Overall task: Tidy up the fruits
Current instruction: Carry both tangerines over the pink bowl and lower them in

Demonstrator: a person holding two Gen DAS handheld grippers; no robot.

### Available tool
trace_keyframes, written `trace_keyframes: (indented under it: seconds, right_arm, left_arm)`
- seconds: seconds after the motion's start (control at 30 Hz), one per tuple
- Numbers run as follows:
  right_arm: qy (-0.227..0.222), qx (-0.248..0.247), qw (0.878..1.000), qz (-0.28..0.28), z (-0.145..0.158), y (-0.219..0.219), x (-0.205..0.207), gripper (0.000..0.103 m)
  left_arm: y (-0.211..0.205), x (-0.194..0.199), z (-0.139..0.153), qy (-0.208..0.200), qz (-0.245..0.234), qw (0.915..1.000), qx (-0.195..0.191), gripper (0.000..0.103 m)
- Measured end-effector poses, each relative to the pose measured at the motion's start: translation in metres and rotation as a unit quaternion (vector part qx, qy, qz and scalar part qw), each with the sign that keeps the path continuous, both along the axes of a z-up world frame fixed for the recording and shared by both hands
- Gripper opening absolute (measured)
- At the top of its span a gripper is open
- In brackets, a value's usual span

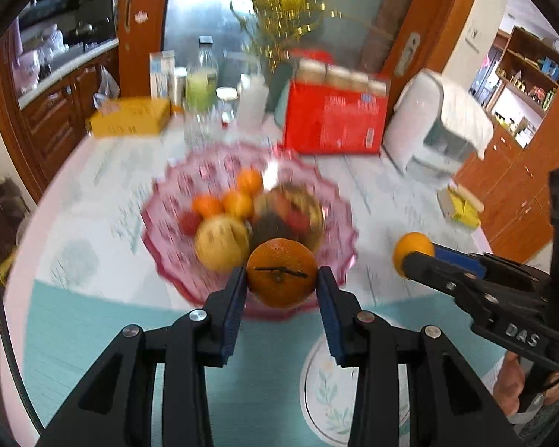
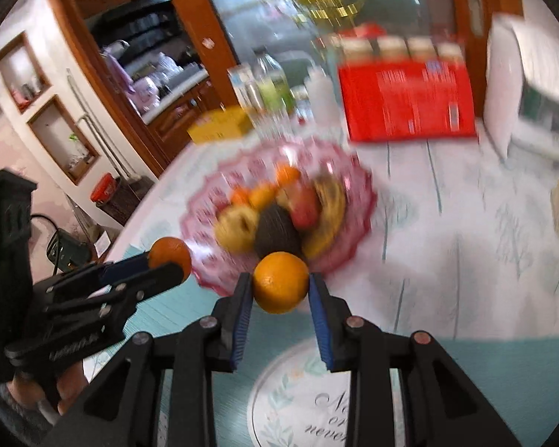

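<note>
Oranges are sitting in both tongs, held clear above the tabletop (image 1: pixel 93 193). Left tongs (image 1: pixel 281 279) are pinching a darker orange (image 1: pixel 281 277) w/ a short stem line across its face, blue pads pressing on either side. Right tongs (image 2: pixel 280 283) are pinching a brighter orange (image 2: pixel 280 282) the same way, pads tight on both flanks. Each pair is also showing in the other's view, off to the side, w/ its fruit at the tips.

Just beyond both oranges a pink scalloped glass bowl (image 1: pixel 175 186) is standing on the tabletop, holding several small orange fruits, a yellowish apple (image 1: pixel 221 242), a dark avocado (image 2: pixel 277 231), something red and what is prob. a banana (image 2: pixel 329 205), too blurred to be sure. Beneath the tongs a teal mat (image 1: pixel 93 320) is lying w/ a round floral plate (image 2: pixel 298 402) on it.

Behind the bowl, crowding the far edge: a red box (image 1: pixel 335 123), a yellow box (image 1: pixel 130 117), bottles and jars, and a white appliance (image 1: pixel 421 123) under a cloth to the right. A small yellow packet (image 1: pixel 462 208) is lying near the right edge. Wooden cabinets are lining both sides.
</note>
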State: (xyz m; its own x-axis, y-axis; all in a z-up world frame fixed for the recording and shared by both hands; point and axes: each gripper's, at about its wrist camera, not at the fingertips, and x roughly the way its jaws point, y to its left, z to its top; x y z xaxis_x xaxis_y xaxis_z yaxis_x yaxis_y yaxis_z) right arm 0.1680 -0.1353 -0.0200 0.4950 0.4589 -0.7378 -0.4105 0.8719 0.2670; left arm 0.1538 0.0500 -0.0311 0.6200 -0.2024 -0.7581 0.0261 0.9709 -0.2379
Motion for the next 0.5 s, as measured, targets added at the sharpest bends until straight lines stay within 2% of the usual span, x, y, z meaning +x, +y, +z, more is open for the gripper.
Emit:
trace_keyframes:
  seconds: [0.1, 0.27, 0.4, 0.5]
  right_arm:
    - [-0.036, -0.001, 0.999, 0.005, 0.033, 0.005, 0.007, 0.031]
    - [-0.072, 0.001, 0.997, -0.002, 0.071, 0.016, 0.028, 0.031]
    - [-0.079, 0.009, 0.997, -0.008, 0.079, 0.029, 0.049, 0.031]
    - [-0.076, 0.007, 0.997, -0.016, 0.071, 0.039, 0.067, 0.031]
  left_arm:
    - [0.008, 0.011, 0.030, -0.023, 0.005, 0.9996, 0.013, 0.037]
    - [0.011, 0.032, 0.065, -0.047, 0.009, 0.9977, 0.047, 0.037]
    - [0.013, 0.052, 0.075, -0.054, 0.007, 0.9965, 0.064, 0.037]
    - [0.016, 0.069, 0.067, -0.045, 0.007, 0.9966, 0.069, 0.037]
